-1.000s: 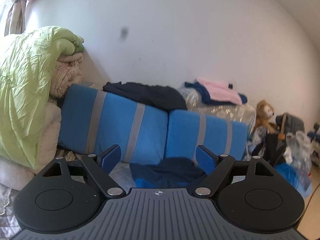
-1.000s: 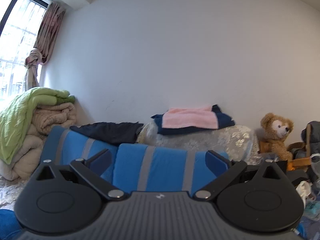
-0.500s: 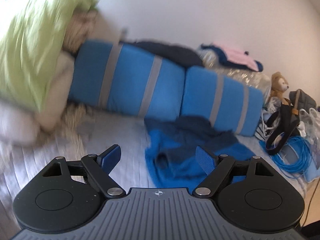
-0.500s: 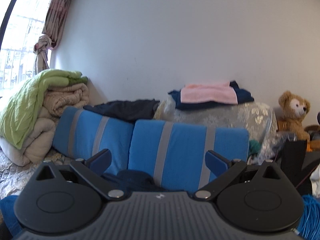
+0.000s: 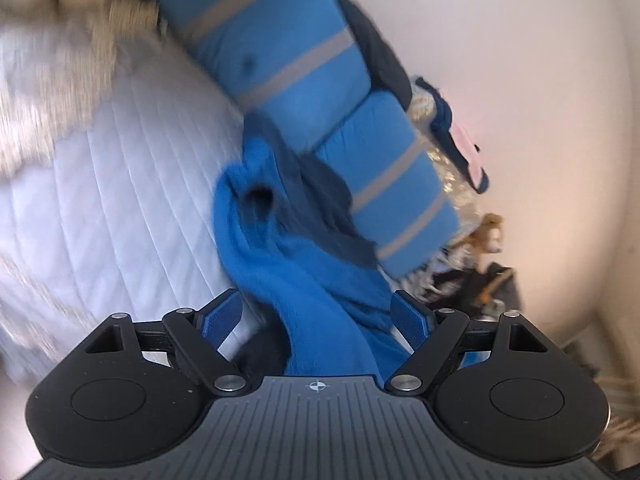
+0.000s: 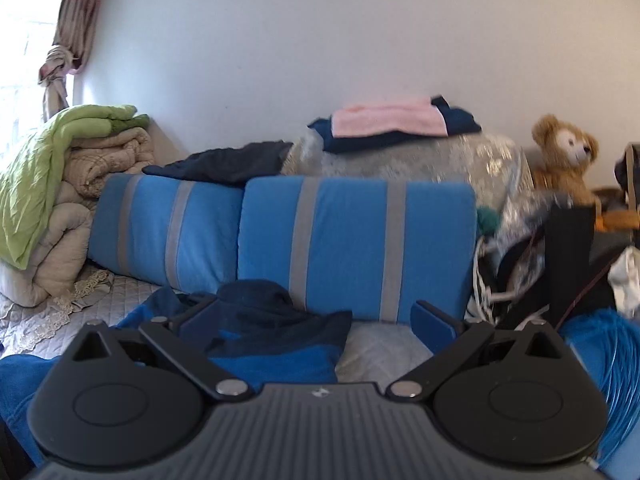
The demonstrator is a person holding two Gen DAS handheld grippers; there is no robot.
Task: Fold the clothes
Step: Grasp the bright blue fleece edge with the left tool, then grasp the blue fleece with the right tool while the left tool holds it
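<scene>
Left wrist view had tilted and dropped toward the crumpled blue garment (image 5: pixel 316 280) at the bed's (image 5: pixel 120 184) pillow edge; both the left gripper (image 5: pixel 318 314) and right gripper (image 6: pixel 316 320) were released, so folding hadn't begun.

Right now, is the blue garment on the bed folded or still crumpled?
Crumpled. The blue garment lies bunched in loose ridges on the quilted bedcover, darker cloth tangled over it, no flat folded edges.

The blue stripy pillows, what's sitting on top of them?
A dark navy garment lies on the left striped pillow. The right pillow's top looks bare. Whatever lies behind the pillows is mostly hidden.
</scene>
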